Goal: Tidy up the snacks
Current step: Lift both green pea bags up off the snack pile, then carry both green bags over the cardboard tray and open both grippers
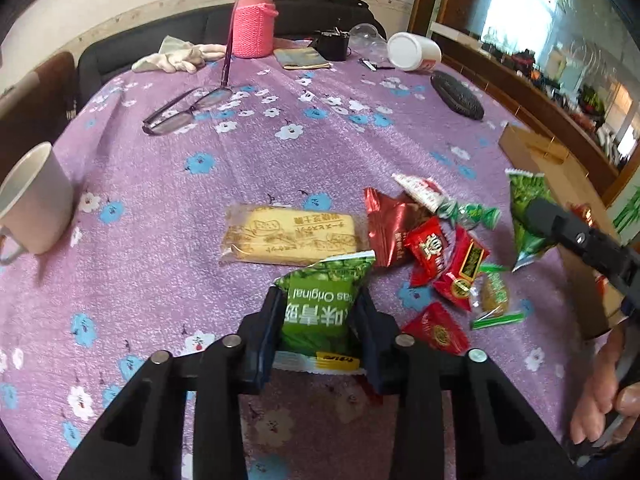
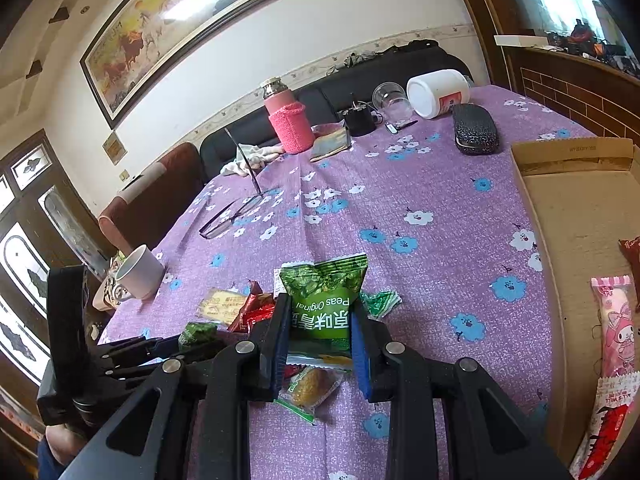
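clear: mid tablecloth point(image 1: 248, 160) | blocked: snack pile point(image 1: 436, 248) R, mug point(image 1: 36, 200) L, prob. box point(image 2: 576, 208)

Right claw point(image 2: 320, 334) grips a green pea packet point(image 2: 323, 304) above the purple tablecloth point(image 2: 400, 208).

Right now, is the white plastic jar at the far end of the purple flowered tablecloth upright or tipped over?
Tipped over. The white plastic jar lies on its side on the purple flowered tablecloth, its round end facing the camera, beside a clear plastic cup.
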Available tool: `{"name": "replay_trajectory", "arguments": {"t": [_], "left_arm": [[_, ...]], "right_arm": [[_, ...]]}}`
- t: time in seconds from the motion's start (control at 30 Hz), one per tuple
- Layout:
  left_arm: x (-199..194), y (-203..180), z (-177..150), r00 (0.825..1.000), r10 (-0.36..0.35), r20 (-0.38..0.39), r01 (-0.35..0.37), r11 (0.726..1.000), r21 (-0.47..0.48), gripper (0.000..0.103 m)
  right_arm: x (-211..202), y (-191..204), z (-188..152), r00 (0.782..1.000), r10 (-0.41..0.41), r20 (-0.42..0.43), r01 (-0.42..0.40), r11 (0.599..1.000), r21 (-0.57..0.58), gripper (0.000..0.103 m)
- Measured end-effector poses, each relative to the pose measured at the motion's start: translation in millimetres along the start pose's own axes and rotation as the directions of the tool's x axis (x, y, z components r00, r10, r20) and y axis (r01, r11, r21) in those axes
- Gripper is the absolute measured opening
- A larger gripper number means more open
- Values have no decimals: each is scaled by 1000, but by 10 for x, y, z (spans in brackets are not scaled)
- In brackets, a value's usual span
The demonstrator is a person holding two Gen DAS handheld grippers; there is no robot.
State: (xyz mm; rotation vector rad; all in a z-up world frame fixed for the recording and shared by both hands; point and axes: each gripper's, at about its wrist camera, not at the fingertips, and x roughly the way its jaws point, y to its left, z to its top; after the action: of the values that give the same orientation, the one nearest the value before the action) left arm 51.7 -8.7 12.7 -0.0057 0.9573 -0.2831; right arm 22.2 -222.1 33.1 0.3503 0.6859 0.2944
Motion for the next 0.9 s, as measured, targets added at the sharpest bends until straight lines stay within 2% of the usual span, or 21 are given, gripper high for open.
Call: {"name": "replay_trajectory", "arguments": {"t": [0.07, 0.23, 0.43, 0.53, 0.7, 0.8, 0.9], "left_arm": [[-27, 14, 14, 1000, 1, 17, -1, 1000, -8, 33], [-236, -49, 52, 992, -22, 126, 20, 1000, 14, 33], [-391, -198, 67, 976, -62, 210, 51, 997, 55, 33], [-398, -279, 80, 972, -82, 220, 68, 995, 69, 33], [-368, -395, 133, 975, -123, 183, 116, 992, 49, 33], [-390, -601, 202, 974, -150, 168, 140, 988, 70, 33], [-391, -989, 350, 964, -220, 148, 205, 973, 108, 33]], "right_arm": [[-3, 2, 2, 1000, -2, 5, 2, 1000, -2, 30], [-107, -71, 63, 998, -32, 60, 31, 999, 18, 30], [-249, -380, 185, 988, -97, 119, 81, 988, 133, 30], [-315, -510, 217, 981, -136, 137, 110, 976, 187, 29], [-491, -723, 273, 962, -203, 183, 148, 951, 273, 29], [-647, -909, 314, 945, -245, 218, 159, 924, 347, 29], [-853, -1162, 357, 922, -293, 252, 163, 886, 433, 29]]}}
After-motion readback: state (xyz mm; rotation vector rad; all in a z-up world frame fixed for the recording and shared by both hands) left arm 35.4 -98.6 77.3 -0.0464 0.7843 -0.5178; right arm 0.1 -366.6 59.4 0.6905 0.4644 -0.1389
